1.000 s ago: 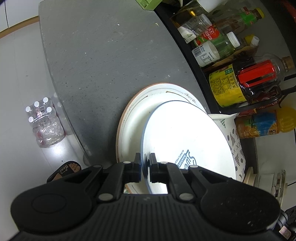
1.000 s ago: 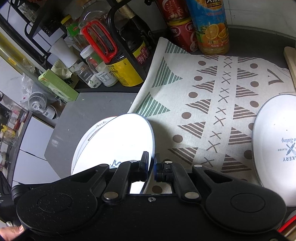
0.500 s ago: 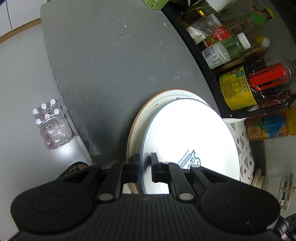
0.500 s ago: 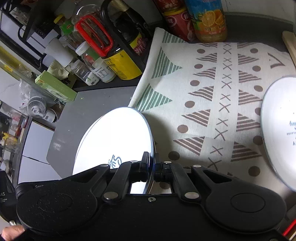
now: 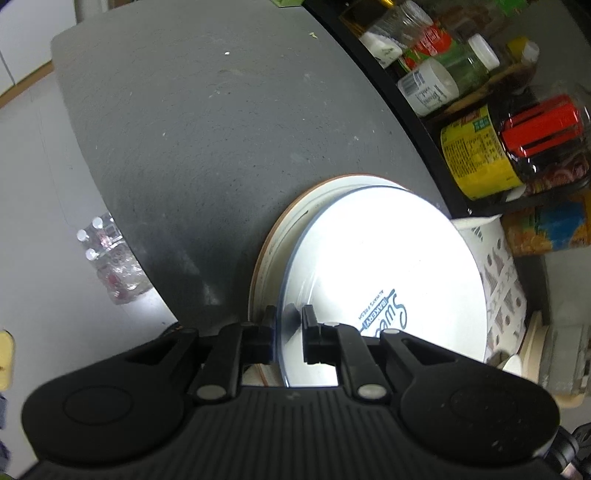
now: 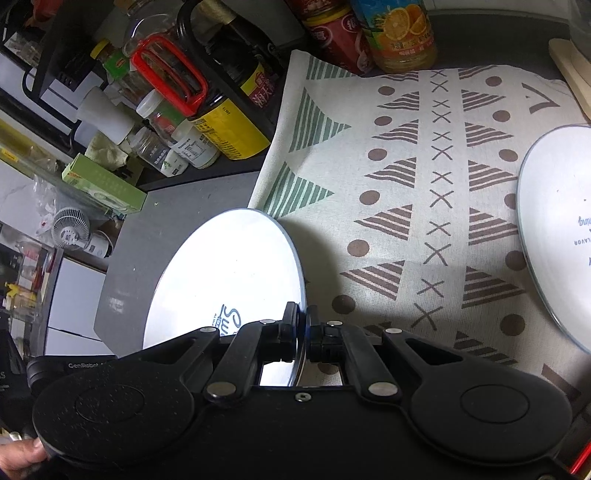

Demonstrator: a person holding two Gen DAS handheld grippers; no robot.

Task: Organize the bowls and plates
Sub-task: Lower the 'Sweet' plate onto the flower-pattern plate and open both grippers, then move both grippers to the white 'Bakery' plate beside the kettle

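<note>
A white plate with a blue rim and blue print (image 5: 384,280) is held by both grippers at opposite edges. My left gripper (image 5: 289,332) has its jaws slightly apart around the plate's near rim. My right gripper (image 6: 302,330) is shut on the same plate (image 6: 229,273) at its other rim. Under it lies a larger white plate with a brown rim (image 5: 291,221) on the grey counter (image 5: 207,129). Another white printed plate (image 6: 557,236) lies on the patterned cloth (image 6: 424,184) at the right.
A black rack (image 5: 413,110) with bottles and jars, among them a yellow-labelled jug (image 5: 480,158), lines the counter's far side. Juice bottles (image 6: 402,33) stand behind the cloth. A pack of water bottles (image 5: 110,258) sits on the floor past the counter's edge.
The blue-rimmed plate has moved over the brown-rimmed plate, now covering most of it. The left gripper's jaws have widened a little. The right gripper stays shut.
</note>
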